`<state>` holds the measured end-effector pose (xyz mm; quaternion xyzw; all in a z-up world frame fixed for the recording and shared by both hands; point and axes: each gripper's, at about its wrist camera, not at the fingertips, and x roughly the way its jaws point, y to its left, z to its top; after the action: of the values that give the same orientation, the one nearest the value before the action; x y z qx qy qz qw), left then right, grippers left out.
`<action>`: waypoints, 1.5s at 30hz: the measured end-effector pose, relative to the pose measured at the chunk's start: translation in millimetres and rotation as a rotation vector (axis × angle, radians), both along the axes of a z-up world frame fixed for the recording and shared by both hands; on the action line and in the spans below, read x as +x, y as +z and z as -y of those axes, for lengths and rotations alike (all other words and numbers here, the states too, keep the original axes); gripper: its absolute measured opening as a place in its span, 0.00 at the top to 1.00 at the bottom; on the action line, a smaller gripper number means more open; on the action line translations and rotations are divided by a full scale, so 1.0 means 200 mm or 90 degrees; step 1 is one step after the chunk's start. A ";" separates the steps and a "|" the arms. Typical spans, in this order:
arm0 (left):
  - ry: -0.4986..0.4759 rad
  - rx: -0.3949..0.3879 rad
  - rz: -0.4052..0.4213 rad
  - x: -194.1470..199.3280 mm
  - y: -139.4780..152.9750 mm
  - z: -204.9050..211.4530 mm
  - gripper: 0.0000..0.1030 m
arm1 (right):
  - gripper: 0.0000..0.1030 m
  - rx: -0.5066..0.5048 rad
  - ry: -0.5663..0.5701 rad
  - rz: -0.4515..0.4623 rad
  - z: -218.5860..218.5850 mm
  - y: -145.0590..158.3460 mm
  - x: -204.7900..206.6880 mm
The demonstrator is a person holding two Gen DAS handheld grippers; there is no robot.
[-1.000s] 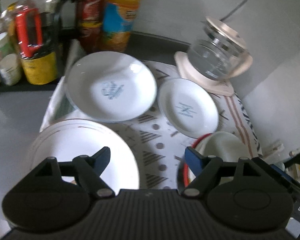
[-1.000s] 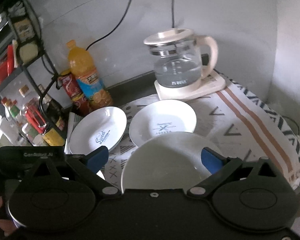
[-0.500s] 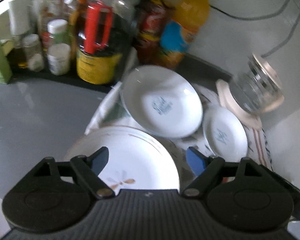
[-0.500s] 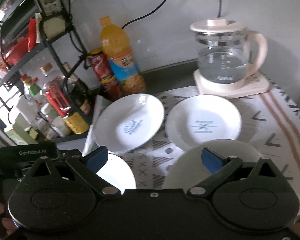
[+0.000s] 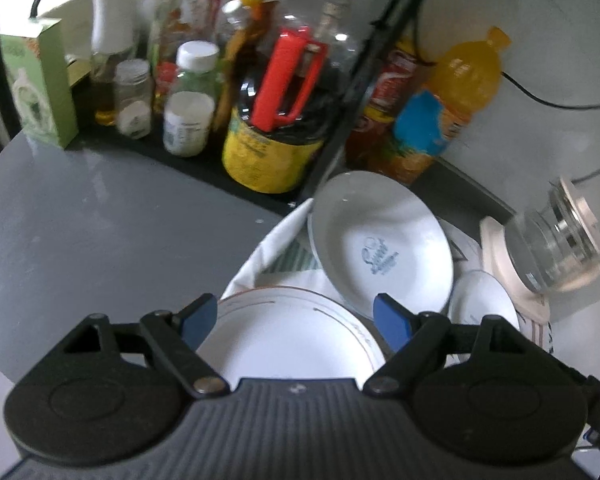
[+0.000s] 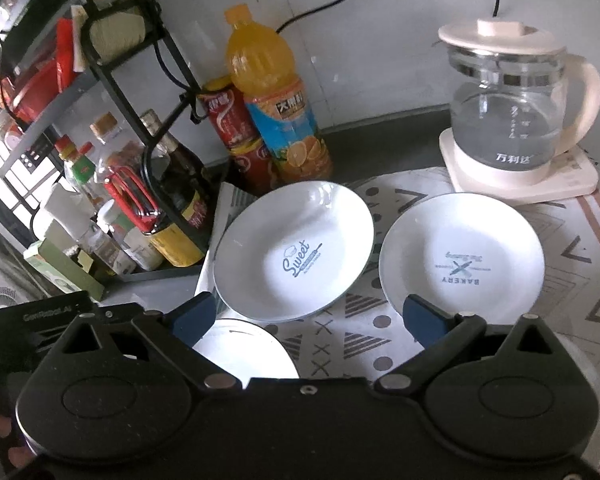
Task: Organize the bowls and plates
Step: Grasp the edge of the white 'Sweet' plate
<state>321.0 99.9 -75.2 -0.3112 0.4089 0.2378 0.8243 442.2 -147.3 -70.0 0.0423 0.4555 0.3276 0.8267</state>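
A white "Sweet" dish [image 6: 296, 248] and a white "Bakery" dish [image 6: 460, 256] lie side by side on a patterned cloth [image 6: 352, 344]. A large flat white plate [image 5: 288, 340] with a thin brown rim line lies at the cloth's near left; it also shows in the right wrist view [image 6: 244, 352]. My left gripper [image 5: 296, 316] is open and empty, hovering over this plate. My right gripper [image 6: 306, 312] is open and empty above the cloth, just short of both dishes. The "Sweet" dish [image 5: 380, 248] and "Bakery" dish [image 5: 482, 300] also show in the left wrist view.
A glass kettle [image 6: 512, 120] on a cream base stands at the back right. An orange juice bottle [image 6: 276, 100] and red cans [image 6: 236, 136] stand behind the dishes. A black wire rack [image 6: 112, 80] with several bottles and jars fills the left. Grey countertop [image 5: 100, 232] lies left of the cloth.
Both grippers pulled back and swung left. The white bowl under the right gripper has dropped out of view. The left view now shows more rack and counter.
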 end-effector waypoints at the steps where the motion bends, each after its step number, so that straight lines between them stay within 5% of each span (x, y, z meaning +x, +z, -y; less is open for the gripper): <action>1: 0.008 -0.005 0.000 0.00 -0.01 -0.01 0.19 | 0.03 0.000 0.003 -0.005 -0.01 -0.01 0.01; 7: 0.033 -0.018 0.002 -0.01 -0.04 -0.07 0.19 | 0.03 -0.011 0.022 -0.035 -0.10 -0.06 0.08; 14: 0.051 -0.058 0.026 0.04 -0.11 -0.11 0.23 | 0.18 -0.032 0.014 -0.083 -0.19 -0.16 0.19; 27: 0.064 -0.142 0.045 0.27 -0.33 -0.17 0.55 | 0.42 -0.048 -0.074 -0.237 -0.24 -0.38 0.41; 36: 0.054 -0.148 0.028 0.42 -0.45 -0.18 0.59 | 0.62 -0.068 -0.119 -0.317 -0.28 -0.53 0.48; 45: 0.064 -0.162 0.015 0.51 -0.54 -0.20 0.72 | 0.71 -0.068 -0.148 -0.369 -0.33 -0.65 0.52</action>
<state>423.1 139.6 -183.0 -0.4362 0.4097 0.2216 0.7699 547.1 -81.7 -199.6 0.1422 0.6807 0.1805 0.6956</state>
